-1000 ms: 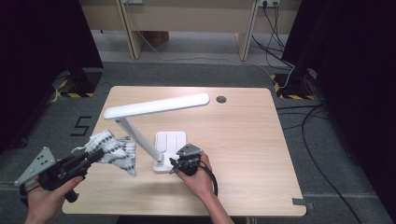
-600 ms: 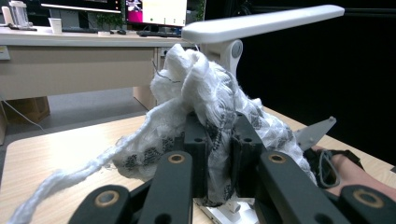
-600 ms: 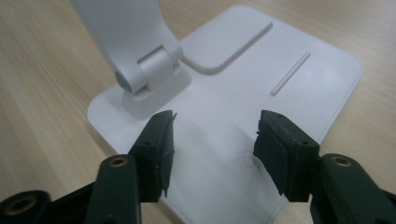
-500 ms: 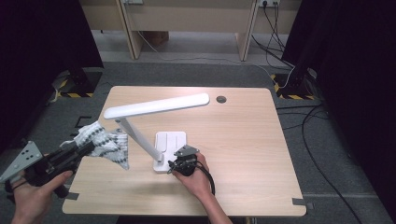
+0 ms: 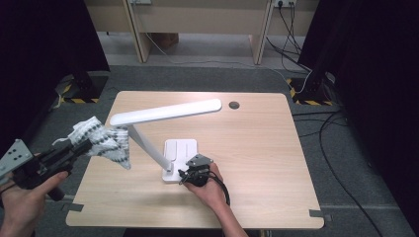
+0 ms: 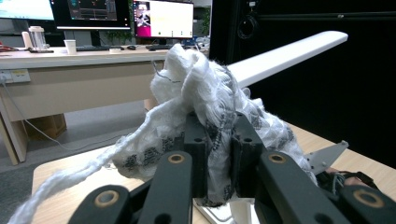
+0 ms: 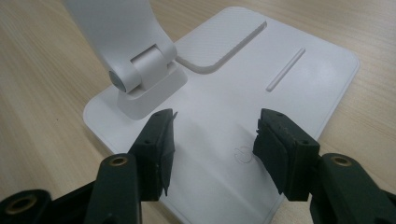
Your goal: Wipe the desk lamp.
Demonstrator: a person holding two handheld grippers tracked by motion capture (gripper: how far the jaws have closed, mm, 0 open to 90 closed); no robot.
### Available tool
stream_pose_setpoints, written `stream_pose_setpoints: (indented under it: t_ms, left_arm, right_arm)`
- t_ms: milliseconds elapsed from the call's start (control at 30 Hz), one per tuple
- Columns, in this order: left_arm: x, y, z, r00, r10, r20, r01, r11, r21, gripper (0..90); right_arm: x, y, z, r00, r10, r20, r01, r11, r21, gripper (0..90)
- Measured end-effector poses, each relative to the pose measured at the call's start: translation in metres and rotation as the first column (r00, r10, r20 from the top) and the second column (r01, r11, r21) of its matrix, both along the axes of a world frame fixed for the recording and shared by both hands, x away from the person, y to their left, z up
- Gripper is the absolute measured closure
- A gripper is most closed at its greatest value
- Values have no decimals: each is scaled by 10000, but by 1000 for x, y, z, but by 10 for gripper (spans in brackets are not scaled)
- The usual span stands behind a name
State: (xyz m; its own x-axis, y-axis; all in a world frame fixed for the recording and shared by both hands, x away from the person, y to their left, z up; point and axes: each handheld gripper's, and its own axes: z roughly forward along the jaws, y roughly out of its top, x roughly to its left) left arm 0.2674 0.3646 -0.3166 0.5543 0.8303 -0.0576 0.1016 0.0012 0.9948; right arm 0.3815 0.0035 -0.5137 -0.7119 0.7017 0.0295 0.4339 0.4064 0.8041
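A white knitted cloth (image 5: 101,140) with dark bands hangs above the table's left edge, and my left gripper (image 5: 85,147) is shut on it. In the left gripper view the cloth (image 6: 205,102) bunches over the jaws of my left gripper (image 6: 218,140), with a loose strand trailing down to the left. A white desk lamp stands mid-table, its long head (image 5: 165,112) level over its flat base (image 5: 180,148). My right gripper (image 5: 188,174) rests at the base's near edge. It (image 7: 212,135) stands open just above the base (image 7: 243,88), beside the arm's hinge (image 7: 140,74), gripping nothing.
The wooden table (image 5: 257,148) has a round cable hole (image 5: 233,104) at the back. Grey tape marks its front corners (image 5: 316,214). Cables lie on the floor at the right (image 5: 341,133). A desk with monitors (image 6: 93,14) stands beyond the table.
My left gripper has risen and drawn left with the cloth, which now hangs higher off the table. The right gripper has stayed at the lamp base.
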Motion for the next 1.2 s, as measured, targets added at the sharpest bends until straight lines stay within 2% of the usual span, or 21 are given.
stream_pose_setpoints:
  t_ms: [167,433,667,833,1200]
  left_arm:
    - [1,0,8,9999,79,65,-80,9998,192,796]
    - [3,7,25,9981,465,400,-481,9981,395,796]
    - [14,5,42,9963,480,711,-508,9980,380,796]
    - [27,-7,53,9953,364,901,-401,9984,399,796]
    - [57,-36,44,9987,263,443,-295,9968,743,796]
  right_arm:
    - [0,0,0,10000,1,7,-1,10000,27,470]
    - [0,-1,-1,10000,15,39,-15,10000,69,480]
    - [0,-1,-1,10000,-30,60,30,10000,68,482]
    - [0,0,0,10000,-52,4,52,10000,58,488]
    - [0,-1,-1,10000,-70,32,70,9999,75,494]
